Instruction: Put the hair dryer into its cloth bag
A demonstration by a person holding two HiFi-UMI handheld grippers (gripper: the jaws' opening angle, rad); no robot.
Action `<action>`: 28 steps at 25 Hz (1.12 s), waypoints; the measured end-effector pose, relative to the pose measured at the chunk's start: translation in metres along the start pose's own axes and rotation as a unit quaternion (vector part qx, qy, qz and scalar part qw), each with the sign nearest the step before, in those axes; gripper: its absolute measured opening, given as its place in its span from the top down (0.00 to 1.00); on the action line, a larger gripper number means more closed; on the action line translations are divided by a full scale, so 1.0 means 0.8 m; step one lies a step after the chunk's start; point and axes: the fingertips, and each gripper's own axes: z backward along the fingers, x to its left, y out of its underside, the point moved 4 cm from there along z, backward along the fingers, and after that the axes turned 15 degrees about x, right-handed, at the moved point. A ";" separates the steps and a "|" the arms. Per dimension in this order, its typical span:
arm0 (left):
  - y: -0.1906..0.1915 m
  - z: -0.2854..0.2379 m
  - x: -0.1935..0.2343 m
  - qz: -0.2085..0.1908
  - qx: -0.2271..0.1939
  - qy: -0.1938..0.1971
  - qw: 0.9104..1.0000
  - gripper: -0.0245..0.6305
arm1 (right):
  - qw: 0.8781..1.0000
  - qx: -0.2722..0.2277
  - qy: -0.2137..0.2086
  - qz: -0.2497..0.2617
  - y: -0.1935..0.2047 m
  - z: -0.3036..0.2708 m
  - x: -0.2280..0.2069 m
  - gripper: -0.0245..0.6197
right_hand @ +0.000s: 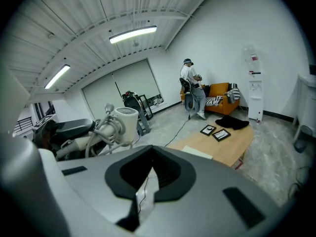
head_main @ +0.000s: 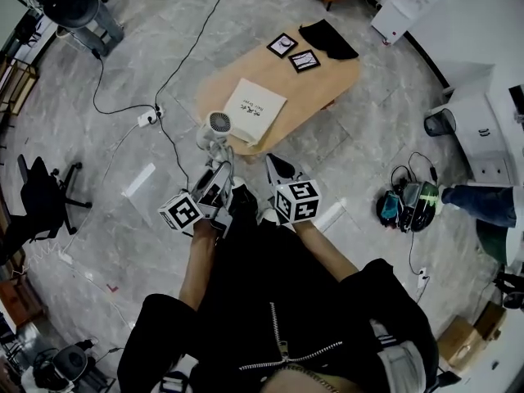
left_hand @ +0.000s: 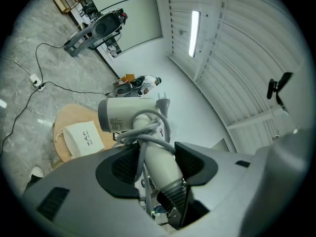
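The white hair dryer (head_main: 217, 126), its grey cord wound round it, hangs in front of the near edge of the wooden table (head_main: 327, 80). My left gripper (head_main: 219, 172) is shut on its handle; in the left gripper view the handle (left_hand: 160, 163) sits between the black pads of that gripper (left_hand: 157, 162). The cream cloth bag (head_main: 255, 110) lies flat on the table's near end, also in the left gripper view (left_hand: 84, 138). Just right of the dryer, my right gripper (head_main: 275, 165) is shut and holds nothing (right_hand: 150, 174). From that side the dryer (right_hand: 118, 125) shows at the left.
Two framed cards (head_main: 292, 52) and a black cloth (head_main: 327, 39) lie on the table's far end. Cables and a power strip (head_main: 147, 119) run over the floor at the left, near an office chair (head_main: 41, 195). A person (right_hand: 190, 85) stands by an orange sofa (right_hand: 219, 95).
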 end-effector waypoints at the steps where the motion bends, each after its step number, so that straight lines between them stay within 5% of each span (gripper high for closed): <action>1: -0.010 -0.003 0.006 0.002 0.003 -0.002 1.000 0.61 | 1.000 0.002 0.002 0.000 -0.007 -0.008 -0.001 0.95; 10: -0.096 -0.026 0.041 -0.037 0.027 0.000 0.999 0.61 | 1.000 0.020 0.018 0.000 -0.068 -0.077 -0.010 0.95; 28: -0.152 -0.047 0.116 -0.031 0.062 0.029 0.997 0.61 | 0.994 0.096 0.042 0.018 -0.085 -0.188 -0.047 0.95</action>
